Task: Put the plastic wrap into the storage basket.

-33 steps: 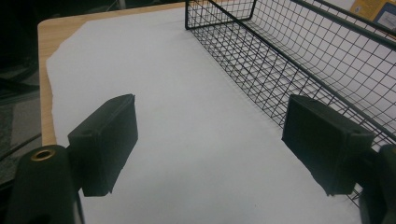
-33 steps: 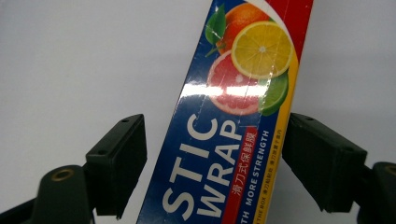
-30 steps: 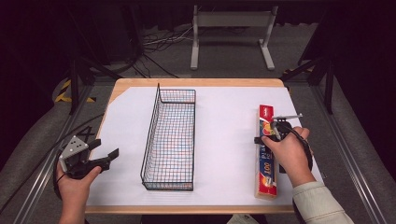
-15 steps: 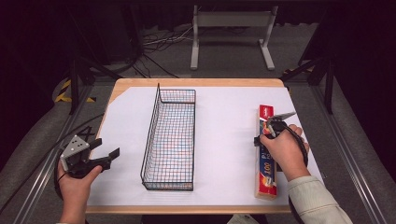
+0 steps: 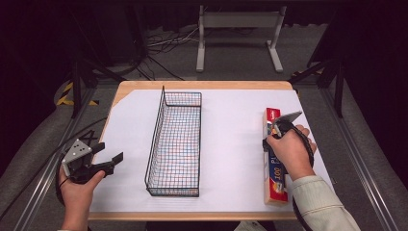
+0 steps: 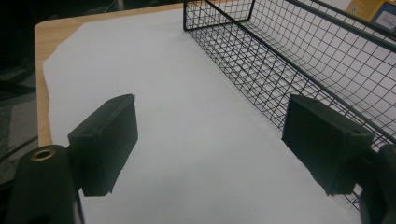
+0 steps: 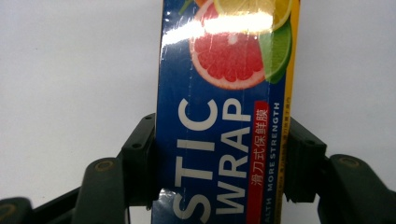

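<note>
In the high view, the plastic wrap box point(image 5: 274, 159) lies lengthwise at the right edge of the white-covered counter point(image 5: 231, 144), well apart from the black wire basket point(image 5: 175, 139) in the middle. The right hand-held gripper point(image 5: 269, 137) is down on the box; the left hand-held gripper point(image 5: 111, 159) hangs near the basket's left side.

In the left gripper view, its jaws stand wide open over bare paper, holding nothing.

In the right gripper view, the jaws have just been closing, and both pads point(image 7: 140, 154) now sit against the long sides of the plastic wrap box point(image 7: 224, 116).

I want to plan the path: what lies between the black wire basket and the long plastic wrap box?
Only bare white paper lies between the black wire basket and the long plastic wrap box, as the high view shows.
</note>
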{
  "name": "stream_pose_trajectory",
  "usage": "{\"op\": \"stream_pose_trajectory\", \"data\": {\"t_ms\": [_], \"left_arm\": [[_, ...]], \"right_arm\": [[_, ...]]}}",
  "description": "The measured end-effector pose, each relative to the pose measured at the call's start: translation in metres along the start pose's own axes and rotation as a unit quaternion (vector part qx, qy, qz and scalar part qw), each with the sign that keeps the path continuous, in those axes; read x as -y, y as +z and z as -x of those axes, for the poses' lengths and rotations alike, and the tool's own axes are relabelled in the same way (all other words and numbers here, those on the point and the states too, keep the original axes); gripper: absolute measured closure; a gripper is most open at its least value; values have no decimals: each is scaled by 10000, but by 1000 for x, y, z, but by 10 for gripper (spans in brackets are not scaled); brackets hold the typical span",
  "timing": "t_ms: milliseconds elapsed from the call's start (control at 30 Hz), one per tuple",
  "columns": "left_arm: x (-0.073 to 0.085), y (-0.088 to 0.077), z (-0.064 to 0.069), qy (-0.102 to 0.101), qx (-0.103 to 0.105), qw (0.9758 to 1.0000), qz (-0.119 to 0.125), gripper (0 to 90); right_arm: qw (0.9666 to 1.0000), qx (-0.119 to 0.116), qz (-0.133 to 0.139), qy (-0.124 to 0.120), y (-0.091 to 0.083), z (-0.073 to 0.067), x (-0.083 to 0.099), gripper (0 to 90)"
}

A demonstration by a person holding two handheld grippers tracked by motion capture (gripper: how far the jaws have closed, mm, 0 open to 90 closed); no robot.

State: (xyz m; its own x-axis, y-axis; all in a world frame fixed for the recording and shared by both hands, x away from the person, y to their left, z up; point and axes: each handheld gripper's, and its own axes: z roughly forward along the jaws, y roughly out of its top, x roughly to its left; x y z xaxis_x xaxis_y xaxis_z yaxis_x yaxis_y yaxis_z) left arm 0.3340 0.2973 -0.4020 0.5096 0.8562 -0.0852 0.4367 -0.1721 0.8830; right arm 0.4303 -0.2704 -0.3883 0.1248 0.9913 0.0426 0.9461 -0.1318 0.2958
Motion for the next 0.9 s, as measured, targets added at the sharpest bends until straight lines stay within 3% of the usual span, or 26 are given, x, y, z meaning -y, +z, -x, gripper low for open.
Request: {"op": "stream_pose_trajectory", "data": {"t_ms": [367, 900], "left_arm": [[-1, 0, 1, -19, 9, 10000, 21, 187], [-1, 0, -1, -30, -22, 10000, 56, 188]], "right_arm": [[9991, -350, 227, 119, -22, -6, -10, 421], [9973, -495, 533, 31, -55, -32, -22, 421]]}}
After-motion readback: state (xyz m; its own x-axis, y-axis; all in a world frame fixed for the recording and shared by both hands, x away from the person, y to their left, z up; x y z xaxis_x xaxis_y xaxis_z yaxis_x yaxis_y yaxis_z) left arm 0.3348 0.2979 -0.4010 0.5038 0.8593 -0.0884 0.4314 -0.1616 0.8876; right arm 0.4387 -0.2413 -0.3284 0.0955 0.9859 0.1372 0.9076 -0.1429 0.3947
